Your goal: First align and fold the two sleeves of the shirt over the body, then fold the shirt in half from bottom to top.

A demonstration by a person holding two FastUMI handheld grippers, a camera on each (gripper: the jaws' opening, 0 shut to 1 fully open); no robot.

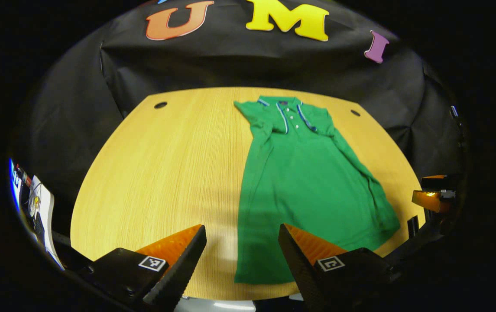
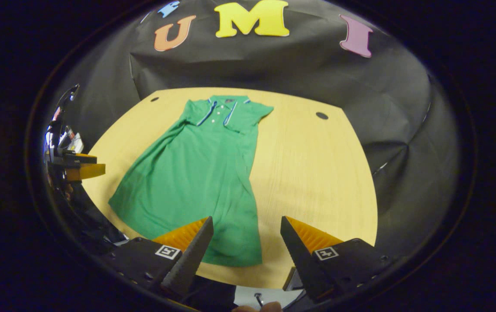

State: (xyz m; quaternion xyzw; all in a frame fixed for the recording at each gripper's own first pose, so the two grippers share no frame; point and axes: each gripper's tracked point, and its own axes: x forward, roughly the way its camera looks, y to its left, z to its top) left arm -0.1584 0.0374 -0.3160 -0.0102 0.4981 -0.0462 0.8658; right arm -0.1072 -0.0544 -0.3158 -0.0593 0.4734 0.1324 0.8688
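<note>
Shirt (image 1: pixel 308 190) lies flat, collar away, sleeves seemingly already folded in; both grippers (image 1: pixel 242 255) (image 2: pixel 245 247) hover spread over the desk's (image 1: pixel 165 173) near edge, likely for the hem fold.

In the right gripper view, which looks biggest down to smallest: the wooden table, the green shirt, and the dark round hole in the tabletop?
1. Wooden table
2. Green shirt, lying flat on it
3. Round hole, by far the smallest

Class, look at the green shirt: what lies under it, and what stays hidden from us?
Under the green shirt lies the wooden table, bare around it. The tabletop beneath the cloth is covered, and so is the shirt's underside.
</note>
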